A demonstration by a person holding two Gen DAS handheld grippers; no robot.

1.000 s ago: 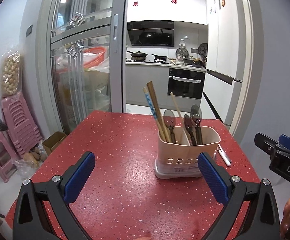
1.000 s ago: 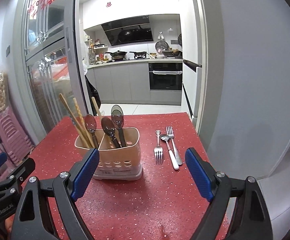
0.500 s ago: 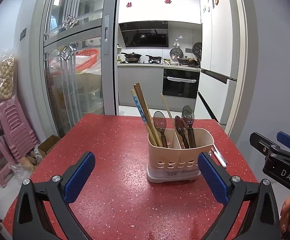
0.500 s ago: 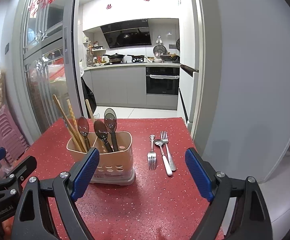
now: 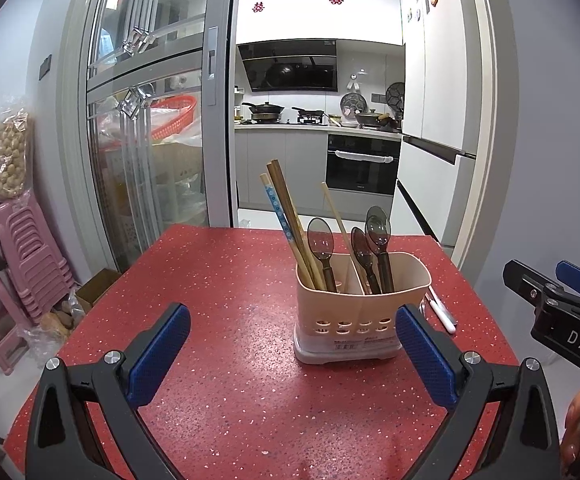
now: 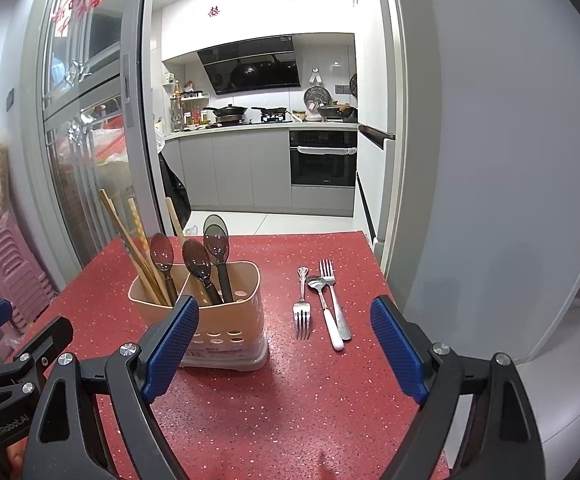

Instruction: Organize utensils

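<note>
Red table [image 6: 273, 408]: two forks [image 6: 302, 312], one spoon [image 6: 326, 312], one caddy [image 6: 229, 320].

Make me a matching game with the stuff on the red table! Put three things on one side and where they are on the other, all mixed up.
Things:
1. dark plastic spoons
2. white-handled spoon
3. wooden chopsticks

Places:
A. leaning in the left part of the beige holder
B. lying flat on the red table, between two forks
C. standing bowl-up in the holder

Pairs: 1-C, 2-B, 3-A
</note>
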